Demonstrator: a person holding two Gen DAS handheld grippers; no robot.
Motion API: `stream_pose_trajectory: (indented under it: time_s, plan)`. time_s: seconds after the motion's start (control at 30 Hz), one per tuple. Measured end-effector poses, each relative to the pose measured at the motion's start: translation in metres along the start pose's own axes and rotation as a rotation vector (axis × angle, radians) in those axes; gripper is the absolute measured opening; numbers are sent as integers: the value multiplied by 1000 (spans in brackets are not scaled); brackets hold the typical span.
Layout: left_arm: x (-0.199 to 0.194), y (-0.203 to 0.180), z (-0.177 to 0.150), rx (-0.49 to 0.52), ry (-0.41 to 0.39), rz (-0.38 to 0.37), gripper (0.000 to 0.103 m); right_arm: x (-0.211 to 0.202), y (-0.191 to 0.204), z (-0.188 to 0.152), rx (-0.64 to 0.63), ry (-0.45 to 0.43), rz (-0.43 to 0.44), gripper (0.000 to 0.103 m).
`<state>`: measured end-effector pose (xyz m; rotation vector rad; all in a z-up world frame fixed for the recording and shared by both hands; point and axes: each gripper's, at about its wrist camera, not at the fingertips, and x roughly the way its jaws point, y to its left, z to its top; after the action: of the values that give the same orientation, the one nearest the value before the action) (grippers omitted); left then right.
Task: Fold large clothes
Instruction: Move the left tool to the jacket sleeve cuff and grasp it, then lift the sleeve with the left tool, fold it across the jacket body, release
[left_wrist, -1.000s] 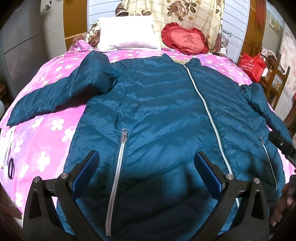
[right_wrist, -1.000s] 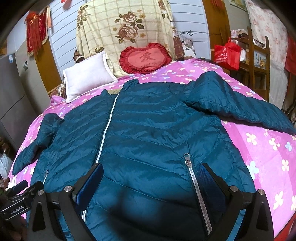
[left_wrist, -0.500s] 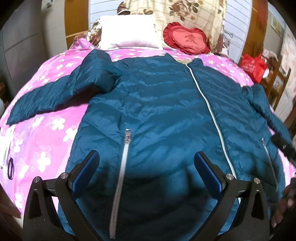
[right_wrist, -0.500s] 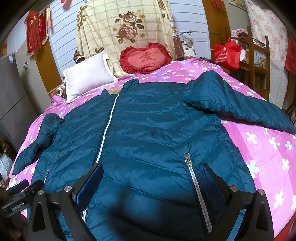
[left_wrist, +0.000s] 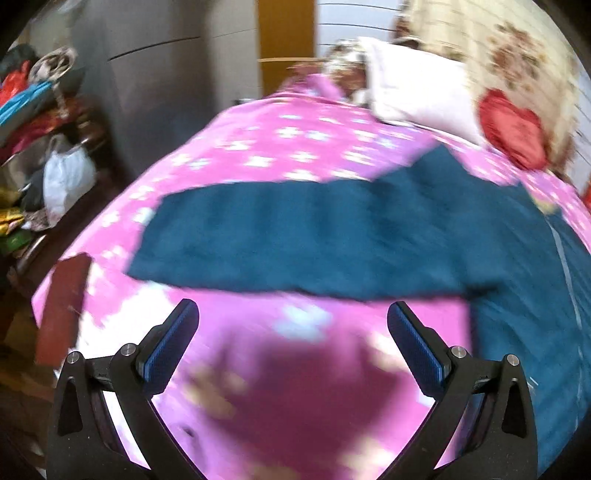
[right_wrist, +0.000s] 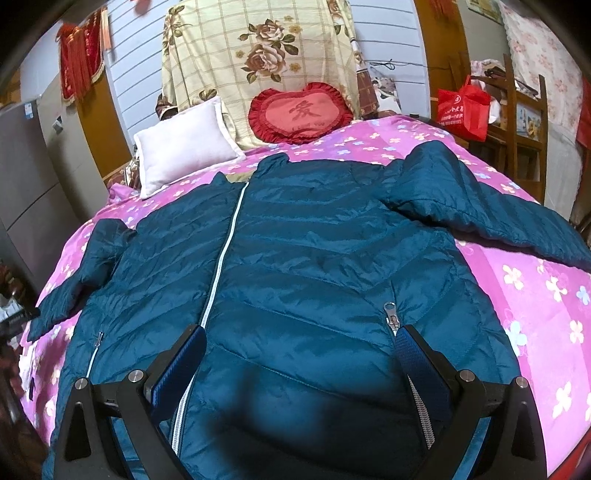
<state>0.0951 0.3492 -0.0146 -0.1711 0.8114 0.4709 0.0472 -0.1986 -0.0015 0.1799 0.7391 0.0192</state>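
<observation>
Left gripper (left_wrist: 293, 341): jaws wide apart, empty, over pink floral bedspread (left_wrist: 258, 147); blurred sleeve (left_wrist: 295, 236) at 12 o'clock. Right gripper (right_wrist: 301, 363): jaws wide apart, empty, above hem of quilted teal jacket (right_wrist: 314, 258), lying flat, zipped. White pillow (right_wrist: 184, 144) at 11, red heart cushion (right_wrist: 299, 114) at 12.

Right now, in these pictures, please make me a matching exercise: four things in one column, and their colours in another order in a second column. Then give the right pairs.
Things:
1. jacket
2. heart cushion
3. pillow
4. bedsheet

Colours:
A. white
B. pink with flowers
C. dark teal
D. red

Pairs: 1-C, 2-D, 3-A, 4-B
</observation>
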Motion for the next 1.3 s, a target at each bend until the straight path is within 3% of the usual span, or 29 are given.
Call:
stream_pose_trajectory:
  time_s: [0.17,0.33,0.43,0.7,0.73,0.8,0.83,0.87,0.93,1.07,1.2,1.3]
  plan:
    - [44,66,24,-20,39,125,103,4,-1,-2,5,20,-7,101]
    - [86,117,27,-178,180,68,102,10,1,-3,-7,41,-20,101]
    - [105,122,23,-188,252,45,102,13,2,-3,-14,47,-25,101]
    - [120,104,28,-96,224,33,100,17,6,-4,-33,60,-28,101]
    - [122,101,30,-85,210,22,90,17,6,-4,-31,60,-26,101]
    - [119,90,35,-41,171,-21,57,17,7,-5,-31,65,-26,101]
    - [119,85,37,-27,165,-38,29,18,8,-5,-32,68,-26,101]
    - [118,77,37,-3,162,-47,18,18,9,-5,-33,69,-26,101]
    - [110,65,37,36,119,-34,14,17,9,-5,-34,68,-27,101]
    - [65,54,42,-7,-65,-225,14,18,9,-4,-24,62,-21,101]
    - [21,33,52,-43,-138,-409,14,15,7,-3,-21,45,-26,101]
    - [-2,10,58,-48,-155,-501,14,9,5,-3,-34,27,-87,101]
